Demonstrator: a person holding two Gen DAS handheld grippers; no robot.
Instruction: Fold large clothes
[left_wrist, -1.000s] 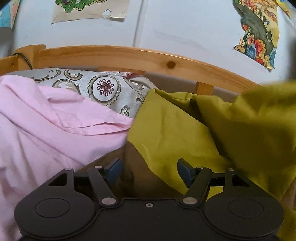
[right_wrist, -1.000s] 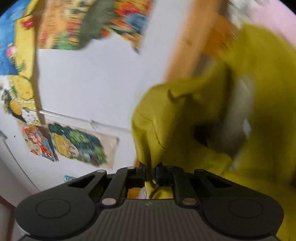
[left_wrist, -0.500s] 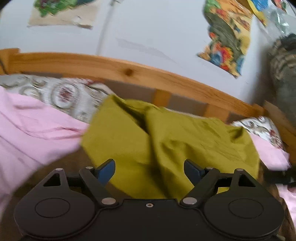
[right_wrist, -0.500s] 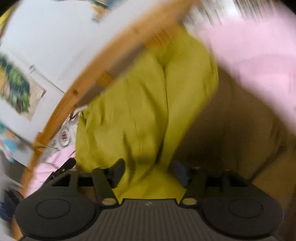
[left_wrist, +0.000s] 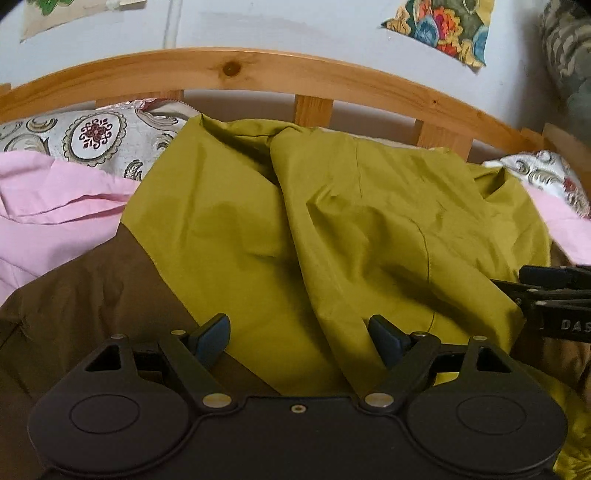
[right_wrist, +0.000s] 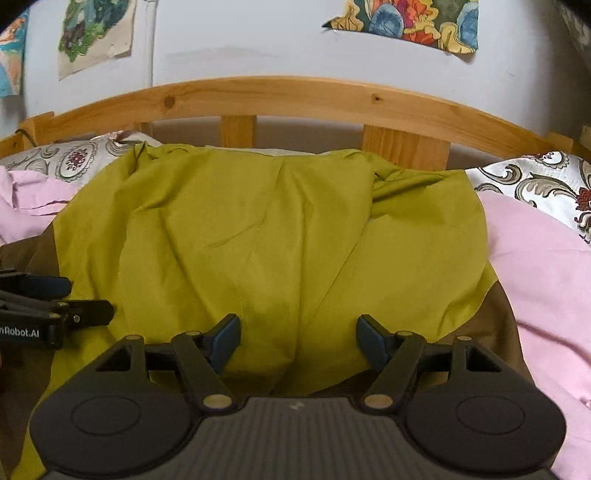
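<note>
Against the curved wooden headboard (right_wrist: 295, 92), a rumpled olive-green garment (right_wrist: 258, 236) lies spread on brown bedding (left_wrist: 92, 295), between pink sheets (right_wrist: 546, 266); left gripper (left_wrist: 299, 334) and right gripper (right_wrist: 295, 332) hover over its near edge, jaws wide apart, holding nothing.

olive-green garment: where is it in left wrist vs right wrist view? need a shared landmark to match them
Left wrist: the olive-green garment fills the centre and right, running from the wooden headboard rail down to the open left gripper.
Right wrist: the same garment fills the centre, between the pink sheet and the open right gripper.
Shared landmark: the headboard rail arching behind it.
</note>
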